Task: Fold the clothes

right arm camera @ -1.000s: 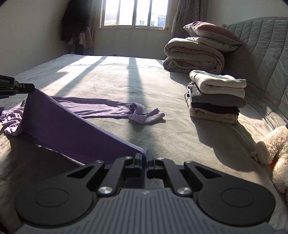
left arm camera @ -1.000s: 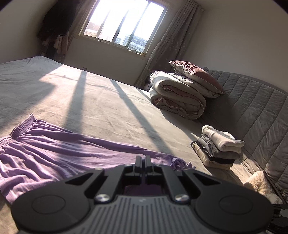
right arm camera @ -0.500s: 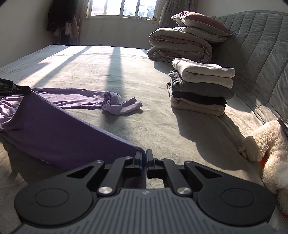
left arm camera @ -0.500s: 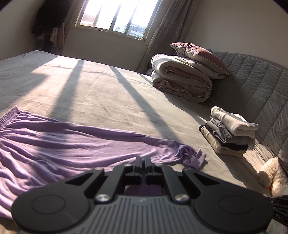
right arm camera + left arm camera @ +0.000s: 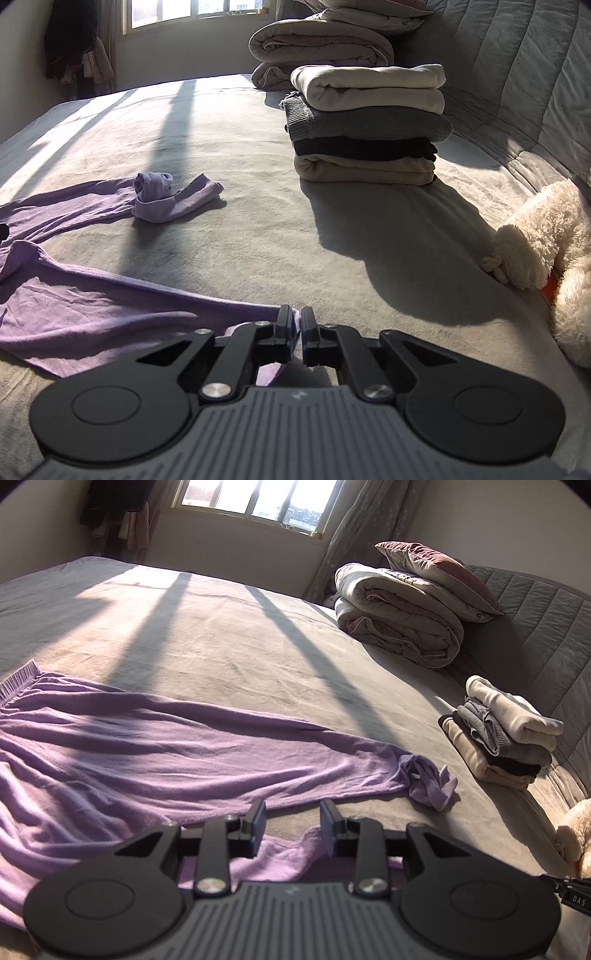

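Left gripper (image 5: pixel 291 821): jaws apart, just opened, purple cloth lying under and between them but no longer pinched. Right gripper (image 5: pixel 297 334): jaws nearly closed on a thin fold of the purple garment (image 5: pixel 155 746), pads still pressing the hem at the tip, so gripping cloth.

Outward from there: garment spread flat across the grey bed (image 5: pixel 221 627), ribbed waistband (image 5: pixel 18 677) at the far left, one long leg running to a bunched, twisted cuff (image 5: pixel 162 197). Nearer leg laid down in front of the right gripper, not aligned with the far one and creased. Past the cuff, a stack of folded clothes (image 5: pixel 365 125) by the quilted headboard (image 5: pixel 535 627); rolled duvet (image 5: pixel 399 616) and pillow (image 5: pixel 436 568) behind; a plush toy (image 5: pixel 543 251) at the bed edge.

Risks, as judged: with one side released and the other held, any pull from the right likely to drag the hem and skew the fold. Twisted cuff, if left, likely to make a lumpy end. Left fingers lifting away could snag loose cloth lying between them and undo the lay.
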Demonstrator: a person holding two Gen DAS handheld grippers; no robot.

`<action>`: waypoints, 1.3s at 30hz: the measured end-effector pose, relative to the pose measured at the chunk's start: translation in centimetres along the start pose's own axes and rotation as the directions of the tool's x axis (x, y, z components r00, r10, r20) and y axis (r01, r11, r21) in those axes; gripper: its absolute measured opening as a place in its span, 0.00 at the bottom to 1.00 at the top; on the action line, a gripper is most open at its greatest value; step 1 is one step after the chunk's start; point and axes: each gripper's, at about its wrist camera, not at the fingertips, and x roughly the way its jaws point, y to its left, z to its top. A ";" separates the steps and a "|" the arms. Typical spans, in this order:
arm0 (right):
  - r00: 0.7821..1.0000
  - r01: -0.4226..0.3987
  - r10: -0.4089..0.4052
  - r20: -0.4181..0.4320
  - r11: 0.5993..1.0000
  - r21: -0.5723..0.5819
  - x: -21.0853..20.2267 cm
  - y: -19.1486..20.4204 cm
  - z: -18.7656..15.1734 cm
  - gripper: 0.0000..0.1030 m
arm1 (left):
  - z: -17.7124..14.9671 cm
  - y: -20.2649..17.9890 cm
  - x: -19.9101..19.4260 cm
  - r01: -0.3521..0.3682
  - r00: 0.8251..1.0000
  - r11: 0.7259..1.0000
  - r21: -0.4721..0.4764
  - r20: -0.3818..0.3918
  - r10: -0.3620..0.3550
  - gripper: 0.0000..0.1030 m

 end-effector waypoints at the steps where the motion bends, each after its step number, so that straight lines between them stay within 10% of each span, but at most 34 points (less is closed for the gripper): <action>1: 1.000 0.014 -0.014 0.002 1.000 0.006 0.0 -0.5 0.0 0.07 | 0.0 0.0 -0.1 0.004 1.000 1.000 -0.001 -0.001 -0.004 0.36; 8: 1.000 -0.014 0.017 -0.026 0.991 0.134 -0.1 -3.8 -0.2 0.14 | -0.4 -0.9 -1.5 0.019 1.000 0.998 0.056 -0.011 -0.019 0.41; 18: 0.994 -0.101 0.102 -0.045 0.995 0.028 -1.6 -0.8 -1.1 0.15 | -0.7 1.8 -4.6 -0.052 0.999 0.997 0.063 -0.007 0.053 0.48; 24: 0.983 -0.184 0.182 -0.028 0.978 -0.093 -3.3 2.9 -1.0 0.44 | -1.0 5.7 -6.4 -0.127 0.992 0.992 0.010 -0.022 0.127 0.48; 39: 0.916 -0.398 0.386 -0.107 0.847 -0.352 -4.3 16.9 -2.1 0.44 | -2.3 15.9 -12.0 -0.253 0.966 0.956 -0.147 0.008 0.257 0.48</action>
